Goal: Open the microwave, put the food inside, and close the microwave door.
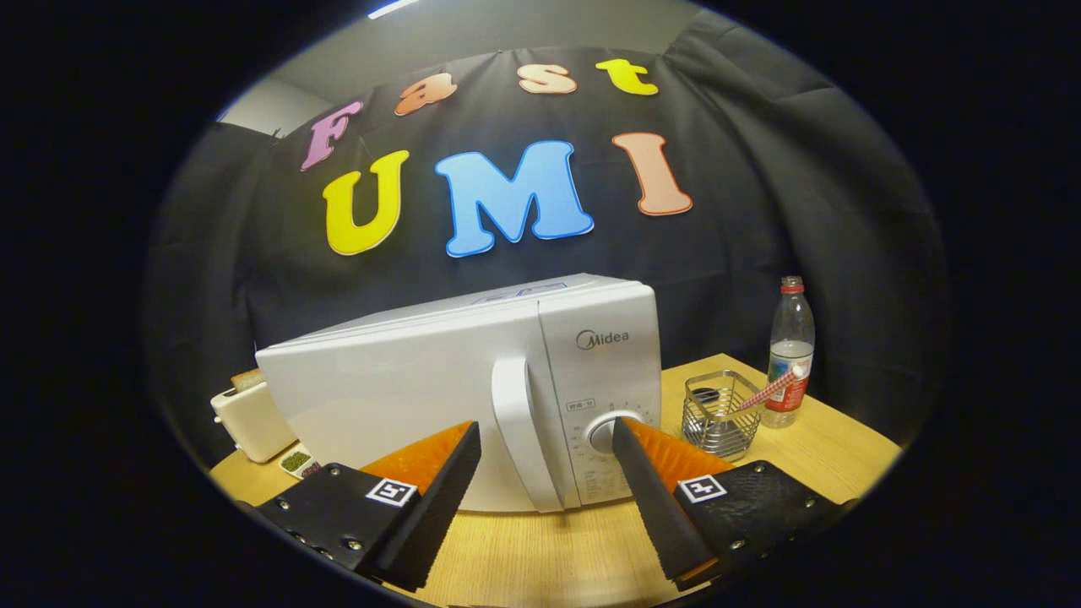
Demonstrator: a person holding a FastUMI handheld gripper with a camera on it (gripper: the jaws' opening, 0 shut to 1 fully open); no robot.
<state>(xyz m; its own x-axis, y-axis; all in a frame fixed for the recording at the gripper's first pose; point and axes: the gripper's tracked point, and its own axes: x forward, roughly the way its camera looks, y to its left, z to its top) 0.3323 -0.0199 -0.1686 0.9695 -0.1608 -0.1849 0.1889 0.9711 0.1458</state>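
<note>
A white microwave (405, 384) stands on the wooden table (557, 549) just ahead of my fingers, with its door shut. The door's vertical white handle (522, 439) lies straight ahead, in line with the gap between my fingers. To the handle's right is the control panel with a round dial (605, 434), close to my right fingertip. My gripper (547, 432) is open, fingers spread wide, nothing between them. A small dish of greenish food (297, 462) sits on the table left of the microwave, beyond my left finger.
A cream toaster (252, 418) stands behind the dish at the microwave's left. Right of the microwave are a wire basket (718, 414) holding a striped straw, and a clear plastic bottle (790, 355) with a red cap. Bare table lies under my fingers.
</note>
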